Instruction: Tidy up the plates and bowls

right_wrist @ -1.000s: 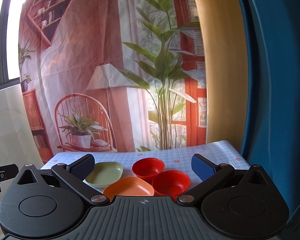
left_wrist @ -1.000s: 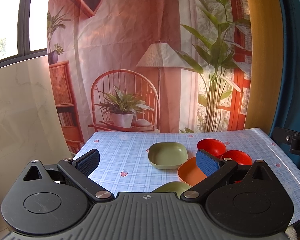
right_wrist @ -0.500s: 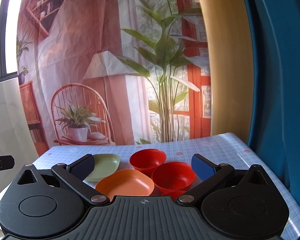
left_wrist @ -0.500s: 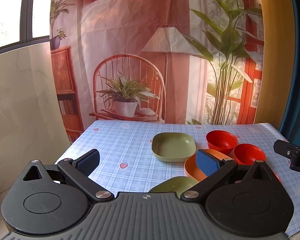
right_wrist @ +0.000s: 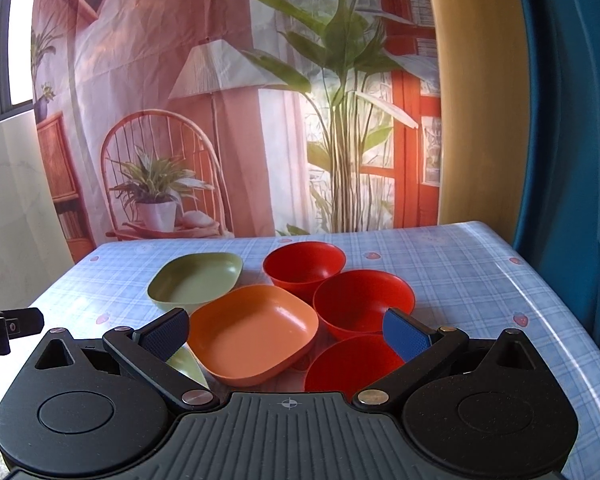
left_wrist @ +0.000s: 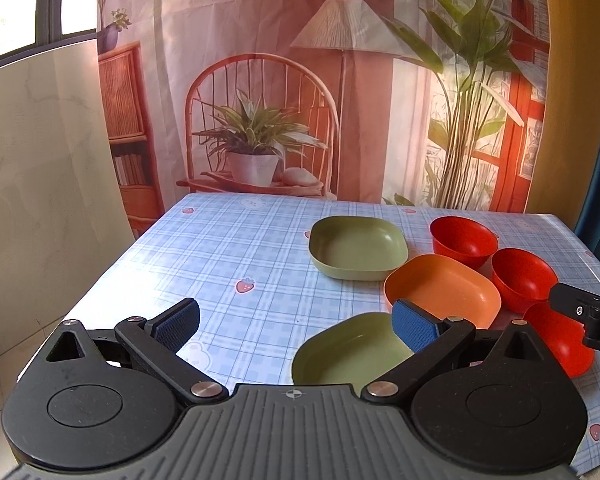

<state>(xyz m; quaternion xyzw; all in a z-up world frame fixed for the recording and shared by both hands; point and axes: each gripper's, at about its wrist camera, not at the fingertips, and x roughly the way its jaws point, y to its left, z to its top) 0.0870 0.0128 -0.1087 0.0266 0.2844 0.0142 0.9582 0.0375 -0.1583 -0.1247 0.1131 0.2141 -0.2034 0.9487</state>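
Fingers of left gripper (left_wrist: pixel 296 326) and right gripper (right_wrist: pixel 286 330) spread empty, seemingly above the dishes.

tablecloth (left_wrist: pixel 260 256): glossy checked plastic sheet, smooth, catching glare
green plates (left_wrist: pixel 358 248): matt smooth plastic
orange plate (right_wrist: pixel 256 332): smooth plastic, slight sheen
red bowls (right_wrist: pixel 304 266): smooth plastic, soft shine
left gripper (left_wrist: pixel 296 326): matt black plastic, ribbed grey body, metal pivot pins
finger pads (right_wrist: pixel 406 338): blue, finely textured rubber
backdrop (left_wrist: pixel 260 60): printed cloth, creased
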